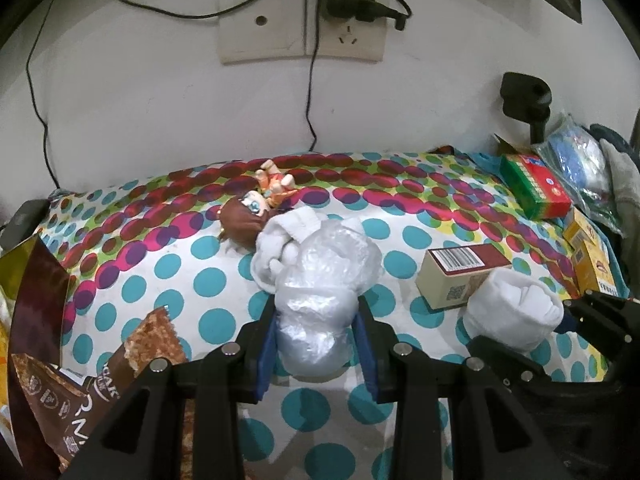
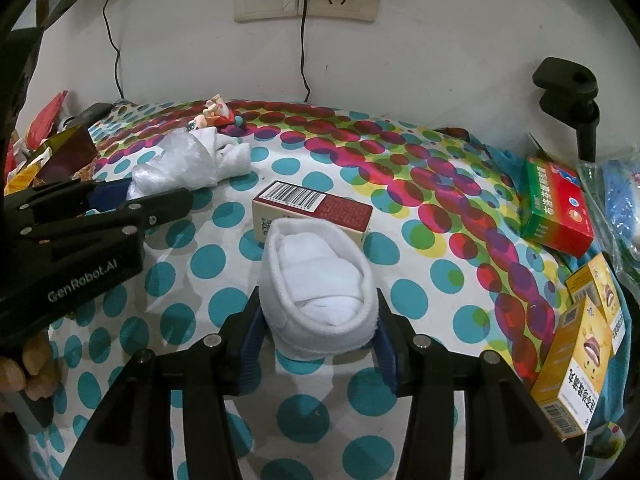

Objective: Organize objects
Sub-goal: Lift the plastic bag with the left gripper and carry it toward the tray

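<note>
Dotted cloth (image 2: 400,280) on counter. Barcoded box (image 2: 312,210) just behind rolled white sock (image 2: 318,288); doll (image 1: 250,216) behind plastic-wrapped bundle (image 1: 320,300). Med boxes (image 2: 558,208) at right edge. Left gripper (image 1: 318,344) jaws clenched on bundle; right gripper (image 2: 318,344) jaws clenched on sock.

A lived-in home room — a counter pushed against a white wall (image 1: 160,100), covered with a polka-dot cloth (image 1: 420,208). Wall sockets (image 1: 304,20) hold a plugged charger with trailing cables. Household clutter fills the edges — medicine boxes (image 2: 560,208), snack bags (image 1: 52,360), a small doll figure (image 1: 248,216), rolled white socks (image 2: 320,280).
</note>
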A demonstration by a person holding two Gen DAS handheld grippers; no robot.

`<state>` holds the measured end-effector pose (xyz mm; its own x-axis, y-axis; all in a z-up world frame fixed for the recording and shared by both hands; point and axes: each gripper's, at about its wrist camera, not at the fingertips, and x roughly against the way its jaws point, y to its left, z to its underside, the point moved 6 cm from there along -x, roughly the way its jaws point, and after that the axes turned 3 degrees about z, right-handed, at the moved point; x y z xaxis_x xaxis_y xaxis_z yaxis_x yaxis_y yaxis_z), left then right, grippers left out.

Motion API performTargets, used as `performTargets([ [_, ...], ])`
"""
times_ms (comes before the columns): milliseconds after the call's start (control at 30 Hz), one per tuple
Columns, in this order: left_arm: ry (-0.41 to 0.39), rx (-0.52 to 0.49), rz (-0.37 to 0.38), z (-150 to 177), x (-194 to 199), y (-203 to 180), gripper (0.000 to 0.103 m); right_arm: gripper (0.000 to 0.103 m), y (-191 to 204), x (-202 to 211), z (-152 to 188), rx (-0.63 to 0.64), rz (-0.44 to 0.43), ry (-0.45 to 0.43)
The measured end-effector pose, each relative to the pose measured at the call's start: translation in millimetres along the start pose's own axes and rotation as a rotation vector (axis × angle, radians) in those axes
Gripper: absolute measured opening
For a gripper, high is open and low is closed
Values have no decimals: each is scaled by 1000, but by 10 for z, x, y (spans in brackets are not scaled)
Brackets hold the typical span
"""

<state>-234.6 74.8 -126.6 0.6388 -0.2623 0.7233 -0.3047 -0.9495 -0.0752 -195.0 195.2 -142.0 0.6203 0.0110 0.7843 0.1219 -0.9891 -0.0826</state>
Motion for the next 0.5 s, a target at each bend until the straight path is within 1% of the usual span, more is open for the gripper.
performTargets([
  [67, -2, 12, 7, 8, 13, 16, 35, 45, 5, -1, 0, -1, 1, 0],
  [200, 23, 30, 17, 70, 18, 40, 35, 47, 14, -5, -6, -2, 4, 1],
  [267, 31, 21, 2, 120, 51, 43, 35, 48, 13, -9, -10, -4, 3, 2],
  [400, 39, -4, -17, 213, 171, 22, 35, 48, 12, -15, -16, -5, 7, 2],
  [500, 24, 16, 3, 236, 328, 28, 35, 48, 4, -17, -18, -9, 5, 2],
])
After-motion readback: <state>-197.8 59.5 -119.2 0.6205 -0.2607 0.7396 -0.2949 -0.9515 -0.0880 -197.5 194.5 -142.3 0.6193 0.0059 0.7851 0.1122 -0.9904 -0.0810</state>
